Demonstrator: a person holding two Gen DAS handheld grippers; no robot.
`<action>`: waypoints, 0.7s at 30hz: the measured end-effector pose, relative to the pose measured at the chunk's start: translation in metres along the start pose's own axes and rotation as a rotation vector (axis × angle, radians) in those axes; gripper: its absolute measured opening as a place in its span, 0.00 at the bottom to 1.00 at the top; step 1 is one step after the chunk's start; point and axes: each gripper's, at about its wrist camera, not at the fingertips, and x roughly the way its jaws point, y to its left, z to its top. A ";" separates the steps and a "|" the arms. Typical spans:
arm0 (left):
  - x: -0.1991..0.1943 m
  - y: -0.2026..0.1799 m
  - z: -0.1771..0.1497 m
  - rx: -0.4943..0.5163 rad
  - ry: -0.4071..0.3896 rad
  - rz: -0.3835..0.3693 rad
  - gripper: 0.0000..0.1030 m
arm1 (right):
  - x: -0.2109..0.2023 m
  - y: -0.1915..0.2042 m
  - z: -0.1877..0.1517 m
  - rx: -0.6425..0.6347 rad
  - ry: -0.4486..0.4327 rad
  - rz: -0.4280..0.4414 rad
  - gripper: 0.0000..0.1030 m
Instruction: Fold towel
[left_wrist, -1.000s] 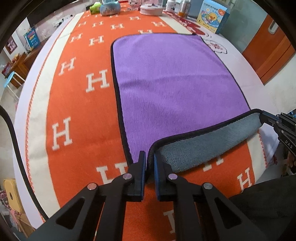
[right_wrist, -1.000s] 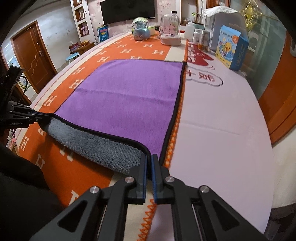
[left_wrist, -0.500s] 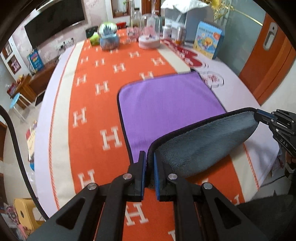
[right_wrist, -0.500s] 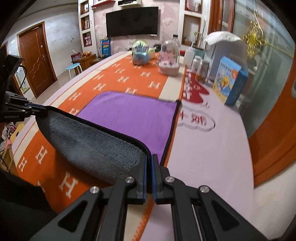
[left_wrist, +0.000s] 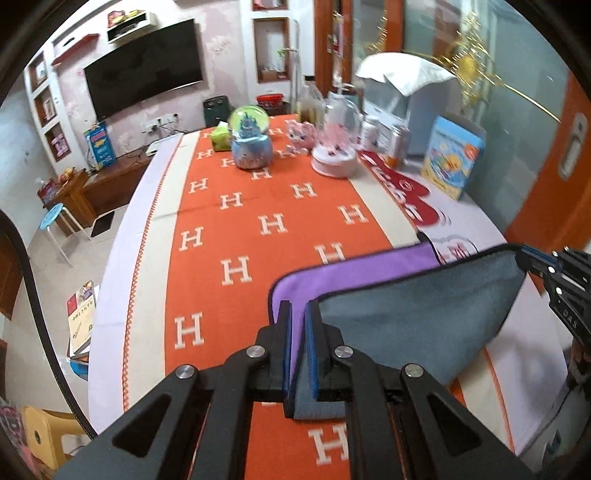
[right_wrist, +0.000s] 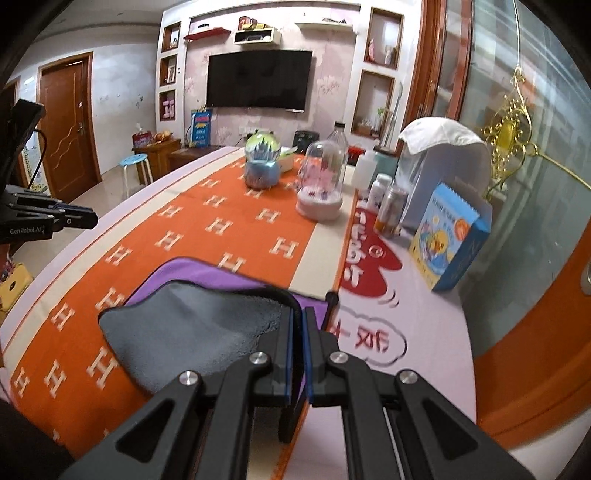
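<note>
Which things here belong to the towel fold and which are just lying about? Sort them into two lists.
In the job:
- towel, purple face, grey underside, near edge lifted
- left gripper, shut on one near corner
- right gripper, shut on the other

Lying about:
- orange H-patterned table cover
- snow globe
- pink glass dome
- blue carton
- jars

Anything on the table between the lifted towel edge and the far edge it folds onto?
Nothing visible. The left gripper and right gripper each pinch a near corner of the towel, grey underside up. The purple strip ahead is bare. The snow globe and pink dome sit well beyond the towel's far edge.
</note>
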 end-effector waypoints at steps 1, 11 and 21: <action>0.004 0.001 0.002 -0.008 -0.001 0.003 0.05 | 0.004 0.000 0.002 -0.001 -0.003 -0.003 0.04; 0.058 0.004 -0.003 -0.043 0.134 -0.037 0.05 | 0.029 0.000 0.018 -0.056 -0.008 -0.022 0.04; 0.098 0.007 -0.009 -0.105 0.236 -0.084 0.08 | 0.064 -0.007 0.018 -0.040 0.048 -0.063 0.06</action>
